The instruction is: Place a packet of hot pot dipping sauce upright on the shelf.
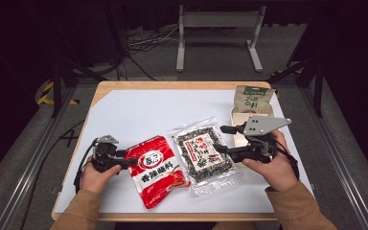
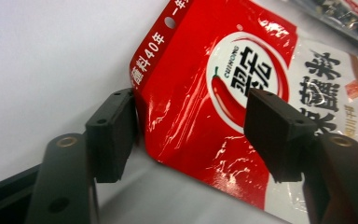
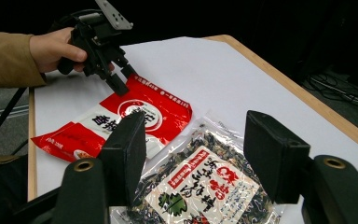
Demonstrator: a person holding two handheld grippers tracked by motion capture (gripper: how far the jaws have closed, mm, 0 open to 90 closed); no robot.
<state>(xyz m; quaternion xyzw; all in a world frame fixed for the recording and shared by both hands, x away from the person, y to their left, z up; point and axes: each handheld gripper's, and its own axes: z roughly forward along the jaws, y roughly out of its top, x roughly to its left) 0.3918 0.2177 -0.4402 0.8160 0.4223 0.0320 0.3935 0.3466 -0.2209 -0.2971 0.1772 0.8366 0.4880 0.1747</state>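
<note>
Left gripper (image 1: pixel 127 160) sits at the left side of the table (image 1: pixel 124 103), jaws spread around the upper left corner of the red sachet (image 1: pixel 155 168). In the left gripper view one pad stands right at the sachet's (image 2: pixel 242 93) edge and the other is over the printed face; can't tell if either pad actually presses, so I read it as not yet pinched. The sachet lies flat on the white tabletop, front centre-left, long side tilted slightly. Right gripper (image 1: pixel 223 139) is held at the right edge of the clear seaweed packet (image 1: pixel 203 153), jaws spread wide, nothing between them; in the right gripper view the packet (image 3: pixel 205 186) lies below and ahead of the jaws, not touched as far as I can see. The packet lies just beside the sachet on its right, edges close or slightly overlapping, can't tell which. Behind the right hand (image 1: pixel 273 167), near the far right corner, stands a green-topped pouch (image 1: pixel 253 98) in a small wooden box (image 1: pixel 237 117); it is well apart from the sachet but close behind the right gripper. Right gripper view also shows the left gripper (image 3: pixel 116 77) on the sachet's (image 3: pixel 158 109) far corner. Rest of the tabletop around the sachet is bare white surface.
</note>
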